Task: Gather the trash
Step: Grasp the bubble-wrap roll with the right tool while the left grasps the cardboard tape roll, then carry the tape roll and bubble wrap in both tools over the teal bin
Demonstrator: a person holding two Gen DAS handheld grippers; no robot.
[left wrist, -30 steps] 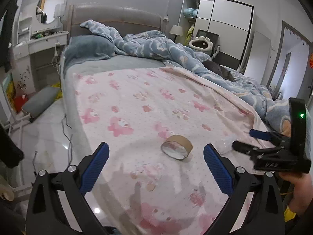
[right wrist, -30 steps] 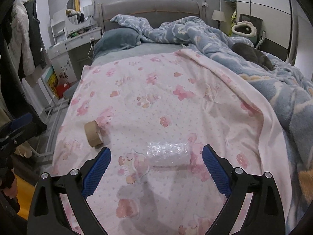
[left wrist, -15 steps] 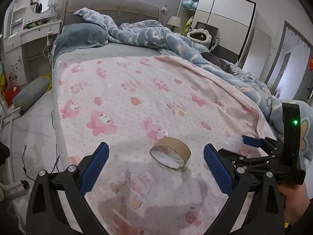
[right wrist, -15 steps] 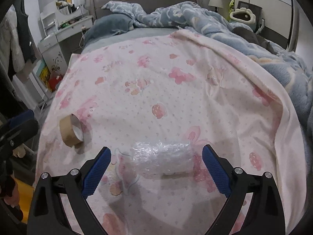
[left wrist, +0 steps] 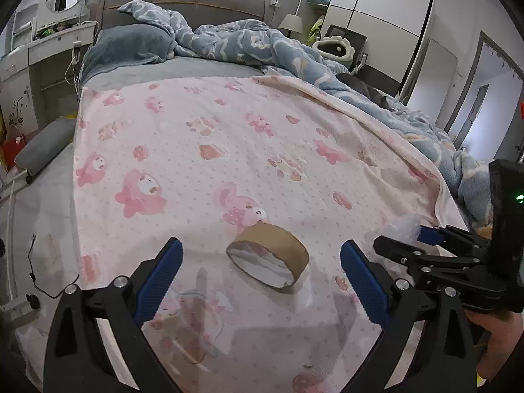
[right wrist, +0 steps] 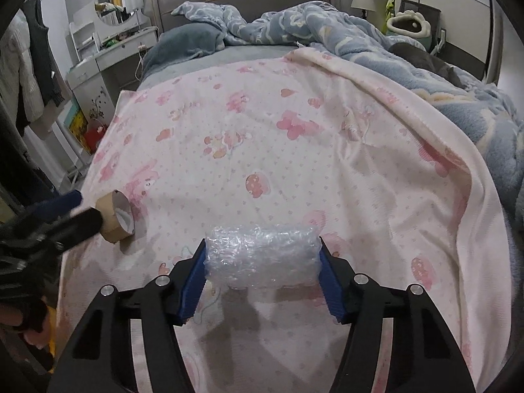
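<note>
A brown empty tape roll (left wrist: 268, 267) lies on the pink blanket (left wrist: 229, 137) between the wide-open blue fingers of my left gripper (left wrist: 262, 278), touching neither. It also shows in the right wrist view (right wrist: 118, 217). My right gripper (right wrist: 262, 271) has closed its blue pads on both ends of a clear bubble-wrap roll (right wrist: 262, 255) that rests on the blanket. In the left wrist view the right gripper (left wrist: 435, 249) is at the right edge, with a bit of bubble wrap (left wrist: 402, 226) showing by its tip.
A rumpled blue duvet (left wrist: 262, 46) and a grey pillow (left wrist: 131, 46) lie at the head and right side of the bed. A white dressing table (right wrist: 104, 52) stands left of the bed. The floor with a cable (left wrist: 36, 268) lies past the left bed edge.
Both grippers moved forward and down toward the bed. The right gripper's fingers closed in from wide open onto the ends of the bubble-wrap roll. The left gripper stayed open around the tape roll.
</note>
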